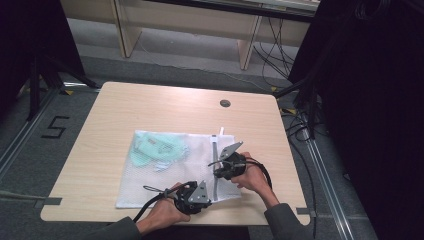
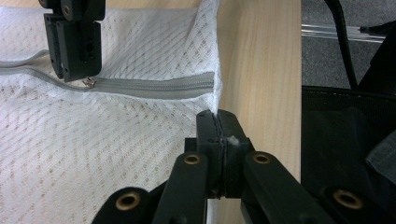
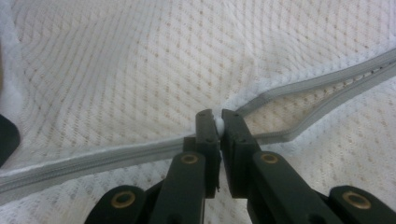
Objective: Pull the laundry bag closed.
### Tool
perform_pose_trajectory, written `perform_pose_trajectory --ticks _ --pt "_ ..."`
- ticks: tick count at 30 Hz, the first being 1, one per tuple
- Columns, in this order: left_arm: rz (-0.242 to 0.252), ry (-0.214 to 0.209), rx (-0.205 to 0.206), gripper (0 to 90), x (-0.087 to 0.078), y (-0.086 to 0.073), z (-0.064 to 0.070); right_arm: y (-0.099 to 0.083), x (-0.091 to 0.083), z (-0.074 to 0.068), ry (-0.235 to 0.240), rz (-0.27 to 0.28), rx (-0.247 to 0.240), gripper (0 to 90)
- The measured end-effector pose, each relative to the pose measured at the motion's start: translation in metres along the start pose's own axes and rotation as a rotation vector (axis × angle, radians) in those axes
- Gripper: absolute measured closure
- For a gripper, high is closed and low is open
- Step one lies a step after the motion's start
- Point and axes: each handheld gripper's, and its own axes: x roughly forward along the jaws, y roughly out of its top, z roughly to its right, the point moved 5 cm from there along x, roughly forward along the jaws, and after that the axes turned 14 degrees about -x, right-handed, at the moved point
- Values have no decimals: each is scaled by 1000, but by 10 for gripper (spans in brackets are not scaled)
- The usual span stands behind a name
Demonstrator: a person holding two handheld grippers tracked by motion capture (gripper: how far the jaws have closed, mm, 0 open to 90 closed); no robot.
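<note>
— Where is the mesh laundry bag lying, and what is being done to it?

— It is lying flat on the near half of the wooden table, with a pale green garment showing through its far left part. The grey zipper is running near to far along the bag's right side, and I judge the work is on that zipper.

— What are the tongs doing?

— The right gripper is pinching the small white zipper pull, jaws closed on it. The left gripper is clamping the bag's near right corner edge, holding the mesh taut.

— How far along is it?

— Partway, I judge. From the near end to the pull the teeth are sitting joined; beyond the pull the two tapes are gaping apart, so that far stretch is left to do.
</note>
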Motion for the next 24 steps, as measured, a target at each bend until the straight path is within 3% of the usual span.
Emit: perform_pose_trajectory --ticks 8,9,11,13,15,17,19,20,23,24 --pt "-4 1 6 890 0 0 0 1 2 4 -10 3 3 866" --pt "30 1 -32 890 2 1 2 1 2 6 -12 8 -14 866" --pt "-5 4 9 890 -1 0 -1 1 2 6 -17 2 2 866" --pt "24 0 -23 890 1 1 2 1 3 7 -12 7 -12 866" --pt "-1 2 5 890 -1 0 0 2 3 8 -8 9 -10 866" --pt "0 1 5 890 -1 0 0 2 3 9 -12 10 -14 866" --pt "24 -2 -24 890 0 1 2 1 4 11 -6 17 -9 866" --pt "-3 0 7 890 -1 0 0 1 4 11 -6 17 -9 866" --pt "33 -4 -38 890 1 0 3 1 2 13 -19 3 -10 866" --pt "33 -3 -36 890 2 0 4 2 3 13 -18 9 -8 866"
